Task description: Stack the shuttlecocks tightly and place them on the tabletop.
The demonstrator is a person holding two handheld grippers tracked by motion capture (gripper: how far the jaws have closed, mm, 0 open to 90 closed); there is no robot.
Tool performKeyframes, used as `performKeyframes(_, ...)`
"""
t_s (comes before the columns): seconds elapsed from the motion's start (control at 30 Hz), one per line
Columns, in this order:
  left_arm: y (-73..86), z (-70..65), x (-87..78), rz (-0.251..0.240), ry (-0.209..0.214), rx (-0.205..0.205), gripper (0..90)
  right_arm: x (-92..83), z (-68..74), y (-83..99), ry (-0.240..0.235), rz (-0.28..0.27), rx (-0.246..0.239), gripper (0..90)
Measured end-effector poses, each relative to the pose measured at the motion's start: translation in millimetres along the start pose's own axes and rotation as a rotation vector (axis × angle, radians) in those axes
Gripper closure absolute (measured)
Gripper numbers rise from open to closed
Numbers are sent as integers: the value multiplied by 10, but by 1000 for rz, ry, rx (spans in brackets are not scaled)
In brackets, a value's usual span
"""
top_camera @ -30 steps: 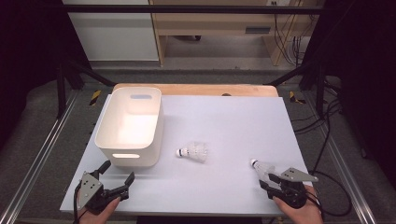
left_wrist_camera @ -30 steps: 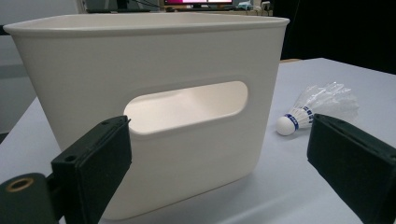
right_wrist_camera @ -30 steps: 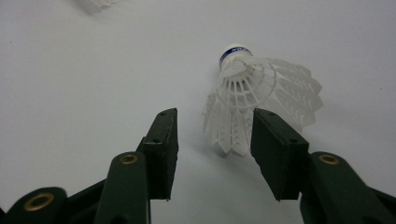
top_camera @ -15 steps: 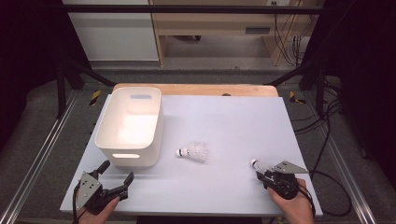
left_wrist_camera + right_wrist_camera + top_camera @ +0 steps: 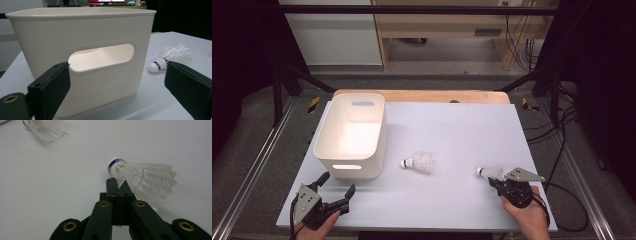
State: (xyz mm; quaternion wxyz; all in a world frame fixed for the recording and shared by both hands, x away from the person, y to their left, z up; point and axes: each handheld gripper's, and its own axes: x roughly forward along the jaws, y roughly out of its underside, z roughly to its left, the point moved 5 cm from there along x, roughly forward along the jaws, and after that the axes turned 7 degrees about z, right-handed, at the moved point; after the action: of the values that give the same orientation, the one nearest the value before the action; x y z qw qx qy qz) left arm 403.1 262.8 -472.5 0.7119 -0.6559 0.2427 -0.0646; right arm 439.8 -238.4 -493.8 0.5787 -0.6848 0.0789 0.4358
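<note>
Shuttlecock (image 5: pixel 140 180): near right table (image 5: pixel 452 125) edge, skirt clamped by right gripper (image 5: pixel 498 181), whose fingers had just closed. Left gripper (image 5: pixel 332 192): fingers spread, empty, before white bin (image 5: pixel 352 135). Second shuttlecock (image 5: pixel 419 161): apparently lying mid-table.

The shuttlecock (image 5: pixel 140 182) in the black right hand-held gripper (image 5: pixel 117 186) has white feathers, a white tip and a blue band. Another shuttlecock (image 5: pixel 419 161) ahead looks the same. The bin (image 5: pixel 352 135) is cream. The tabletop (image 5: pixel 452 130) is pale grey.
</note>
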Motion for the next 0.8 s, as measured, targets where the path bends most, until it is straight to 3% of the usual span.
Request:
performKeyframes(0.4,-6,13,-10,-5,-1,-3,65,292,173,-452,-70,-6,-135,900)
performKeyframes(0.8,-11,18,-13,-8,-1,-6,64,447,286,-637,-100,-2,-191,900)
